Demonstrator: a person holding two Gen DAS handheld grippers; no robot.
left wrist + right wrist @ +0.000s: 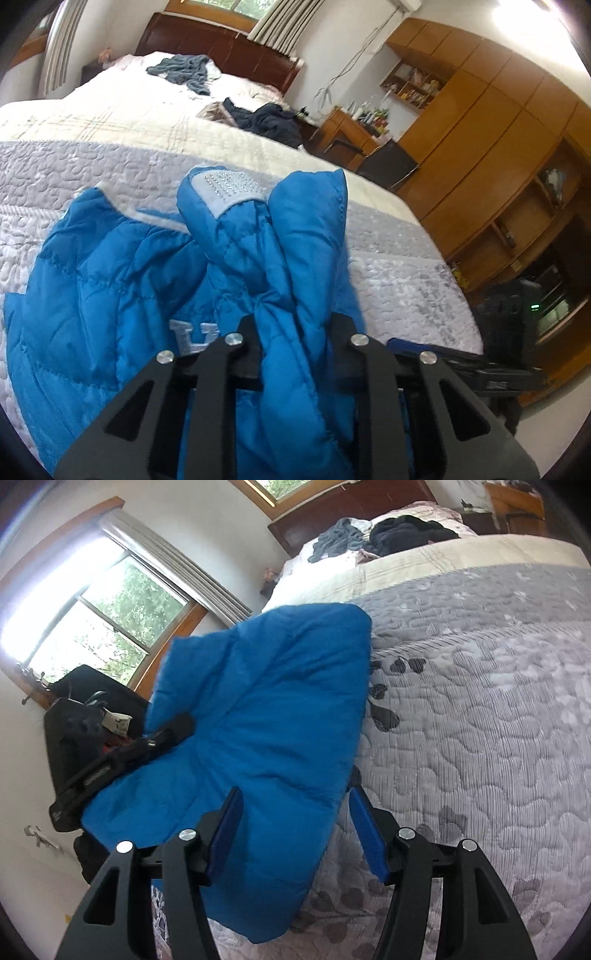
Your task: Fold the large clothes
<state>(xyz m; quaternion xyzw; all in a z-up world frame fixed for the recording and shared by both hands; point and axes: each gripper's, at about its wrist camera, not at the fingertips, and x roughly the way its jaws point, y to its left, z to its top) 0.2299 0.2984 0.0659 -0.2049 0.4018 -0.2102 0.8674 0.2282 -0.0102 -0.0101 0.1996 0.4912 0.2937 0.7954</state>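
Note:
A bright blue quilted jacket (110,277) lies bunched on the grey bedspread, with a pale rhinestone patch (229,188) and a silver letter (192,338) showing. My left gripper (297,332) is shut on a gathered fold of it. In the right wrist view a flap of the jacket (277,701) is raised off the bed. It runs down between the blue pads (227,830) of my right gripper (295,830), whose jaws stand wide and open around it. The left gripper (122,749) shows there at the flap's left edge.
The bed's grey quilted cover (480,720) stretches to the right. Dark clothes (269,122) and a grey-blue garment (184,72) lie near the wooden headboard (221,40). Wooden wardrobes (480,110) line the right wall. A window (110,620) and black gear (88,686) sit beyond the bed's left side.

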